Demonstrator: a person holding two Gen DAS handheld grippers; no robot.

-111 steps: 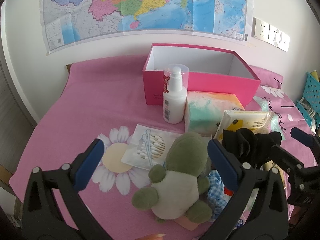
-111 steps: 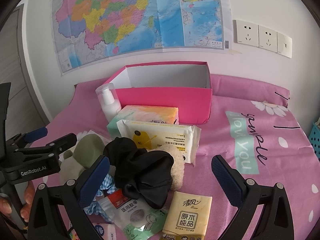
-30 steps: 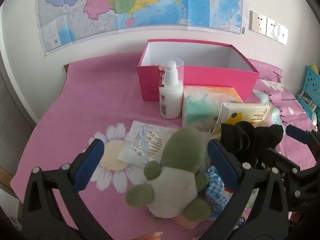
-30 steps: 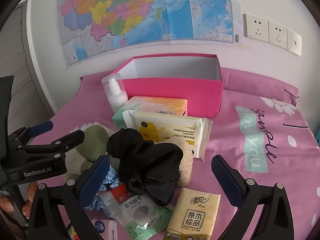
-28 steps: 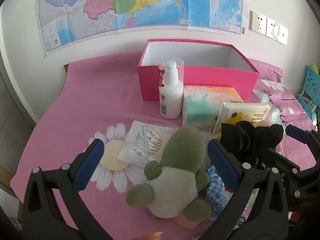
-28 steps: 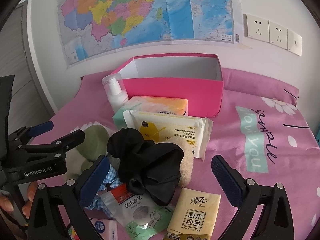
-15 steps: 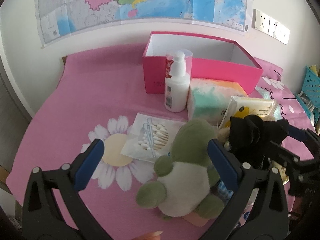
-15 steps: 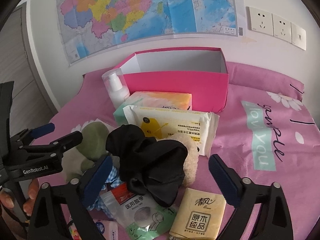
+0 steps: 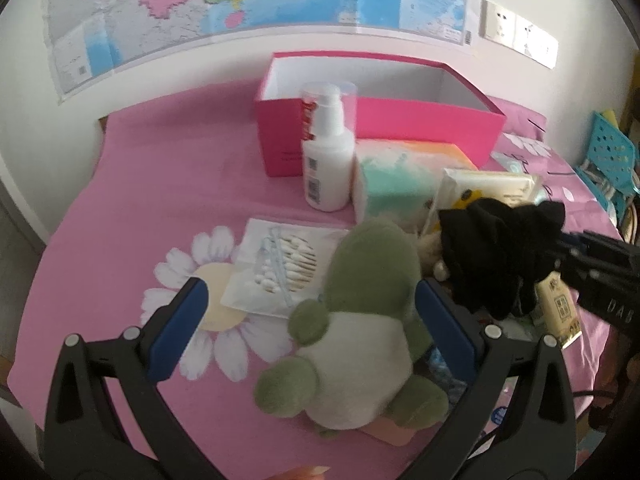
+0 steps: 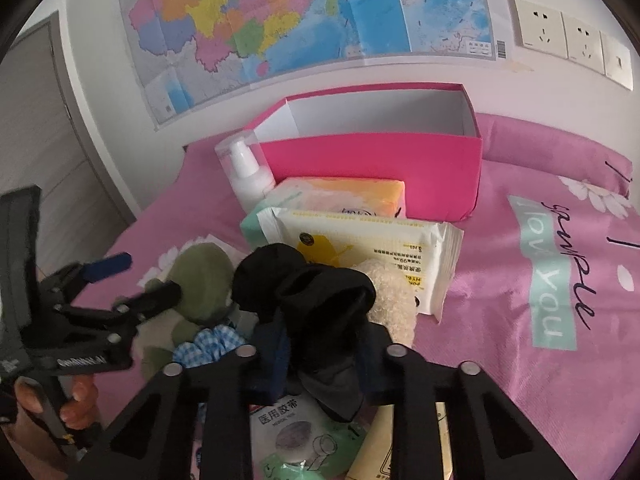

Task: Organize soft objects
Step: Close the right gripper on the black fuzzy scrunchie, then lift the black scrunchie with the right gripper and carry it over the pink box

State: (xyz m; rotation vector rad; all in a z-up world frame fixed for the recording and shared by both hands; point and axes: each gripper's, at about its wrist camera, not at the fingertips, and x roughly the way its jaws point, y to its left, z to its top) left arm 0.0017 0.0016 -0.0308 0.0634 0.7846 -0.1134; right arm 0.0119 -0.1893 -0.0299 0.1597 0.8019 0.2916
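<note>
A black cloth scrunchie (image 10: pixel 316 292) lies on top of the pile on the pink bedspread. My right gripper (image 10: pixel 320 356) is closing, and its blue pads press into the scrunchie's lower folds. A green and white plush toy (image 9: pixel 368 312) sits between the wide-apart fingers of my left gripper (image 9: pixel 310 296), which is open and not touching it. The scrunchie (image 9: pixel 492 256) is just right of the plush. A cream fluffy toy (image 10: pixel 388 292) and a blue checked scrunchie (image 10: pixel 212 342) lie partly under the black one. The pink box (image 10: pixel 372 160) stands open behind them.
A pump bottle (image 9: pixel 326 168), a tissue pack (image 9: pixel 400 176) and a wet-wipes pack (image 10: pixel 372 248) stand in front of the box. A cotton swab bag (image 9: pixel 280 268) lies left of the plush. A medical tape pack (image 10: pixel 292 436) lies under my right gripper. A blue basket (image 9: pixel 608 160) is at the far right.
My right gripper's jaws have come together from wide open onto the black scrunchie. Both views have tipped slightly toward the pile. My left gripper stays open.
</note>
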